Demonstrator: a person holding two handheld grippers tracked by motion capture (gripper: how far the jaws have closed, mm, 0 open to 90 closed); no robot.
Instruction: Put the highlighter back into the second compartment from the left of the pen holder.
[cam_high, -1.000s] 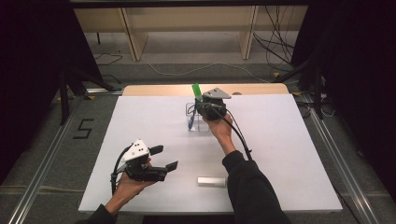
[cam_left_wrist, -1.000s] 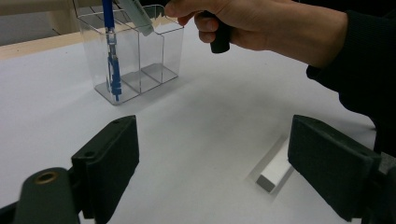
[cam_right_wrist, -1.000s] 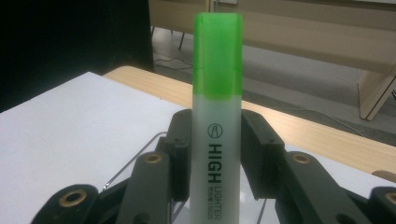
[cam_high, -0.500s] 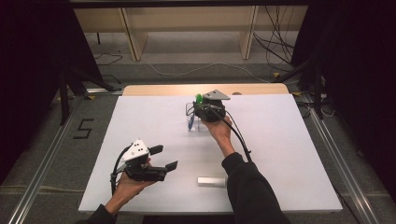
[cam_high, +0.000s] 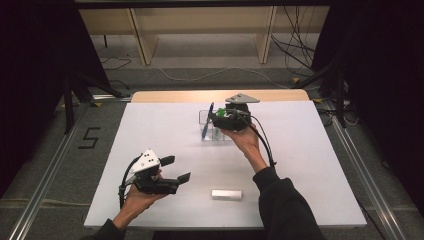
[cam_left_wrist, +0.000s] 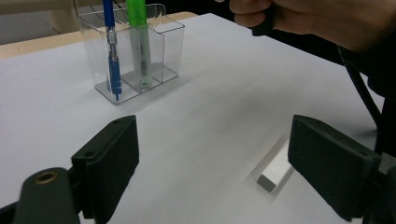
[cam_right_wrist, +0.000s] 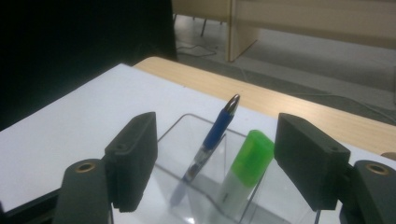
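Note:
A clear plastic holder (cam_high: 210, 134) stands at the far middle of the white table (cam_high: 310, 165). A blue pen (cam_high: 206, 122) leans in it. In the right gripper view a green highlighter (cam_right_wrist: 250, 156) stands upright in the compartment beside the blue pen (cam_right_wrist: 215, 133). My right gripper (cam_high: 218, 119) hovers just above the holder; its jaws have just been opening and stand wide on either side of the highlighter's cap without touching it. My left gripper (cam_high: 176, 168) rests open at the near left with nothing between its jaws.
A small white block (cam_high: 226, 194) lies near the front edge, right of my left gripper. In the left gripper view the holder (cam_left_wrist: 161, 42) is ahead to the left, and the white block (cam_left_wrist: 276, 168) lies by the right jaw.
The right gripper lowered the green highlighter into the holder, let go of it and lifted a little. The left gripper has stayed where it was.

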